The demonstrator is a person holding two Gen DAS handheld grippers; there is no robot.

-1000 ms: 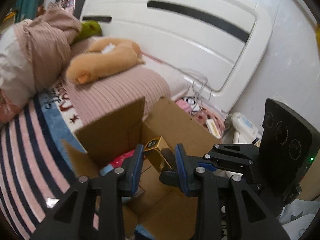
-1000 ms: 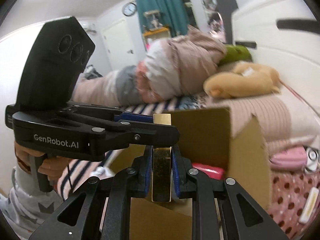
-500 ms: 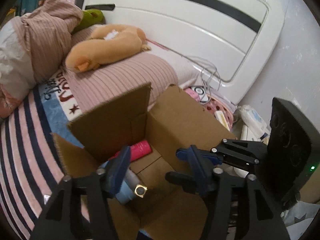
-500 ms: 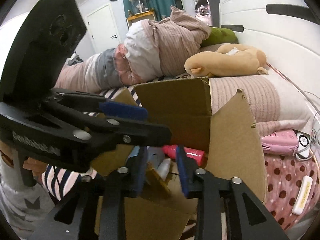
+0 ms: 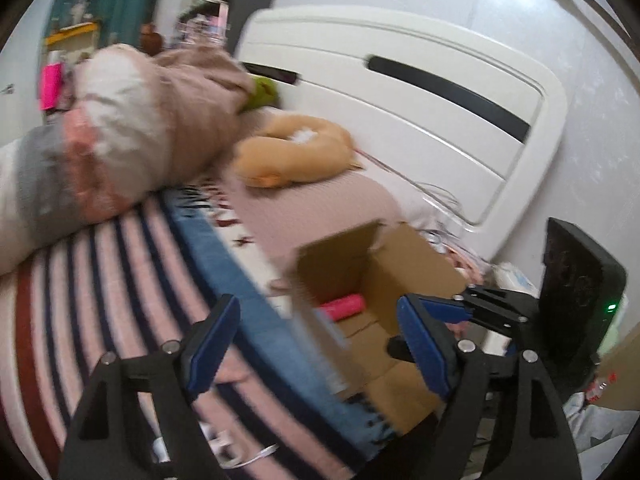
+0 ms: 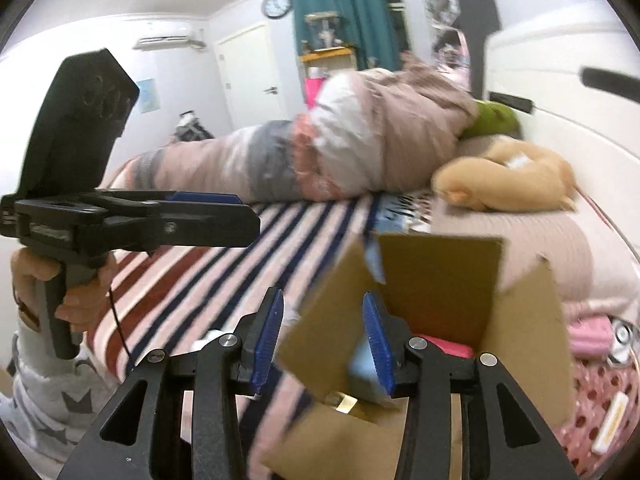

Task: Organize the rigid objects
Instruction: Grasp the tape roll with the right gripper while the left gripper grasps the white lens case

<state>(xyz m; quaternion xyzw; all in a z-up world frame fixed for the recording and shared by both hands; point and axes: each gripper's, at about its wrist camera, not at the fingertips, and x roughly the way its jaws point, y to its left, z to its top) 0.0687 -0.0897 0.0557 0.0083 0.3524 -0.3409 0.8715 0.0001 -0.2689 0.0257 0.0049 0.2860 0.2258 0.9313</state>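
An open cardboard box point(image 5: 416, 256) stands on the bed; it also shows in the right wrist view point(image 6: 440, 280). Inside lie a pink tube point(image 5: 344, 306), a pale blue item point(image 6: 360, 372) and the gold box point(image 6: 344, 402). My left gripper point(image 5: 320, 344) is open and empty, above the box's left edge. My right gripper point(image 6: 324, 340) is open and empty over the box's near left flap. The left gripper's body point(image 6: 120, 220) shows at the left of the right wrist view, and the right gripper's body point(image 5: 560, 308) at the right of the left wrist view.
The bed has a striped blanket point(image 5: 100, 280), a bundled quilt point(image 5: 140, 128), an orange plush toy point(image 5: 296, 156) and a green plush point(image 6: 496, 120). A white headboard point(image 5: 420, 92) stands behind. Small pink and white items point(image 6: 592, 336) lie right of the box.
Both grippers held the gold box a second ago. They opened, it dropped into the cardboard box, and both grippers pulled back and swung left.
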